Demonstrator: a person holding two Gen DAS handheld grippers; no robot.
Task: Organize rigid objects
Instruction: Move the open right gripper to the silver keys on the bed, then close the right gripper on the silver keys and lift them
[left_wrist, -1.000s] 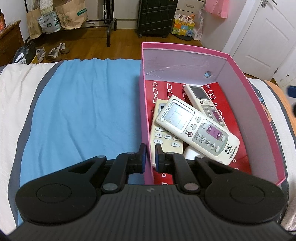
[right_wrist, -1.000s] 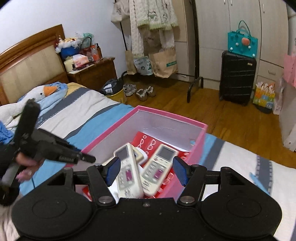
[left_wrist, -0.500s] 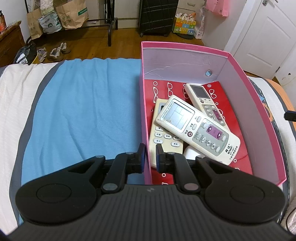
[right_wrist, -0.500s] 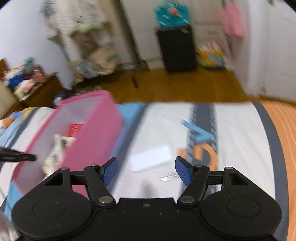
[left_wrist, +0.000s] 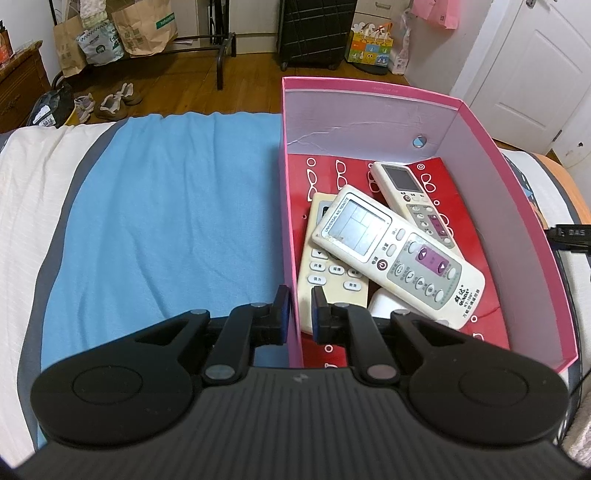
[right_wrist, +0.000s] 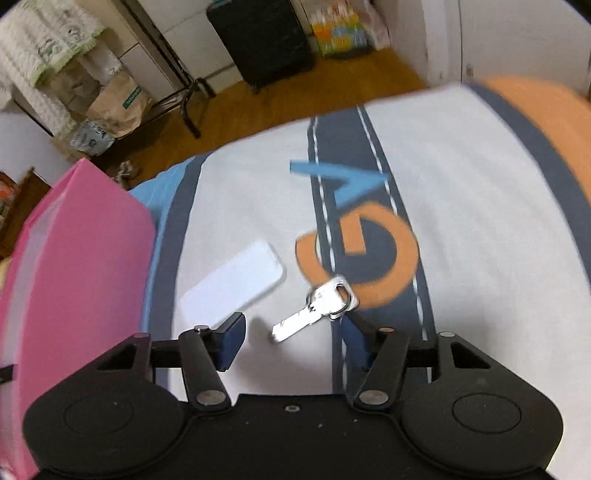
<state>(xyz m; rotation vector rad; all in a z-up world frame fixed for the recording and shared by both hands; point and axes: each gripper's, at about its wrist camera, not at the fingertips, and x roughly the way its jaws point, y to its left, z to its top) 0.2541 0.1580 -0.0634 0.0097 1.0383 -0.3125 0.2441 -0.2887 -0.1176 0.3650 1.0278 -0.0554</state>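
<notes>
A pink box (left_wrist: 369, 85) stands on the bed with three white remotes in it: a large one (left_wrist: 399, 254) lying across a second (left_wrist: 325, 273), and a slimmer one (left_wrist: 413, 195) behind. My left gripper (left_wrist: 298, 317) is shut on the box's left wall. In the right wrist view a silver key (right_wrist: 314, 310) on a ring lies on the bedspread between the fingers of my right gripper (right_wrist: 291, 343). Its jaws are closing and the pads stand apart from the key. A flat white object (right_wrist: 232, 288) lies just left of the key, beside the box (right_wrist: 74, 258).
The bedspread has a blue band (left_wrist: 166, 206) left of the box and an orange edge (right_wrist: 546, 110) at the right. Beyond the bed's foot are a wooden floor, a black suitcase (left_wrist: 314, 29), a clothes rack with paper bags (left_wrist: 144, 26), shoes and a white door (left_wrist: 535, 74).
My right gripper swung from over the box to the bedspread on its right, sank close over the key, and its jaws narrowed. The left gripper and box stayed put.
</notes>
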